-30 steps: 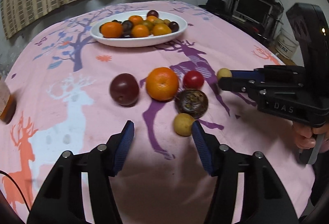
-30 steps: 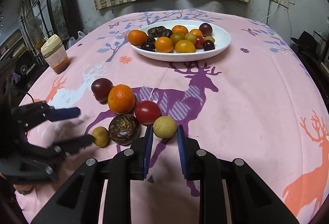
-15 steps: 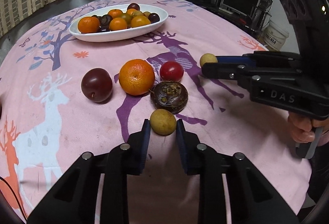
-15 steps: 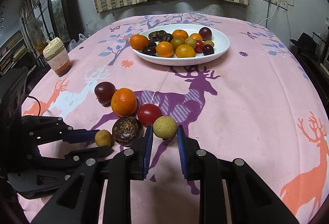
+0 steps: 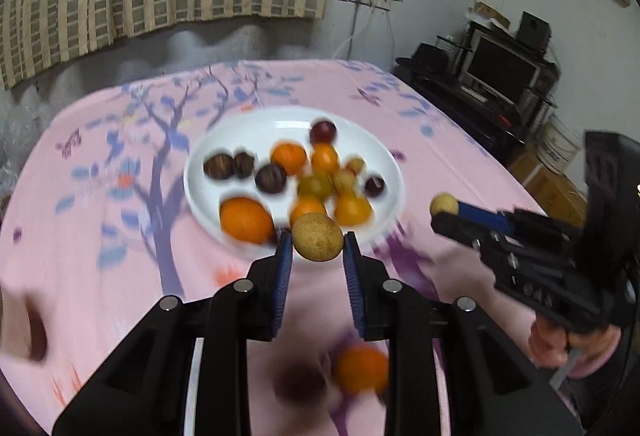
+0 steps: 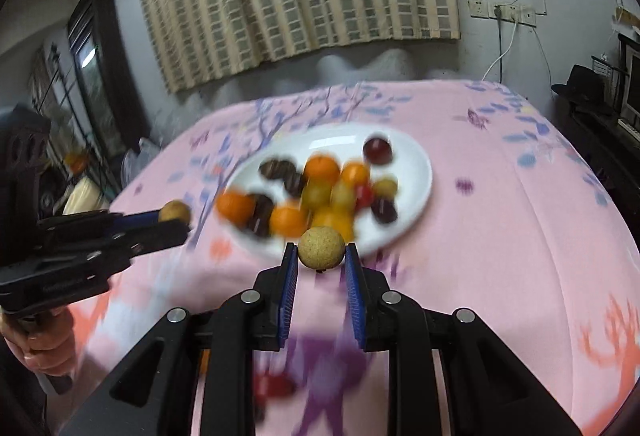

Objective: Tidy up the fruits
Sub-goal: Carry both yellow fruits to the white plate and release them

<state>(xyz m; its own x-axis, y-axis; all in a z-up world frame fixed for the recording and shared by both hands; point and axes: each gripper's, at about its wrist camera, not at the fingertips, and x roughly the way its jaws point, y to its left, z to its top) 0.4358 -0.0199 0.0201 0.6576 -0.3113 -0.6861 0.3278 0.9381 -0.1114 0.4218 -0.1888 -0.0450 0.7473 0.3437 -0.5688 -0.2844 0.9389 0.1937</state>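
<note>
Left wrist view. The left gripper (image 5: 317,259) pinches a small round tan fruit (image 5: 317,236) between its blue pads, held above the pink printed tablecloth (image 5: 100,244) just short of the near rim of the white oval plate (image 5: 256,128). The right gripper (image 5: 445,214) appears at right, pinching a second, smaller tan fruit (image 5: 443,204) beside the plate. About thirteen fruits lie blurred on the plate: roughly five orange, five dark, three yellow-green. Below the fingers, one orange round fruit (image 5: 361,368) and one dark round fruit (image 5: 300,382) remain on the cloth.

Right wrist view. The right gripper (image 6: 321,259) clamps its tan fruit (image 6: 321,248) before the plate (image 6: 416,164); the left gripper (image 6: 176,222) holds its tan fruit (image 6: 174,211) at left. One small red fruit (image 6: 276,386) is visible low on the cloth.

Judged progress: most fruit is plated, two pieces are in transit, and at least three await collection.
</note>
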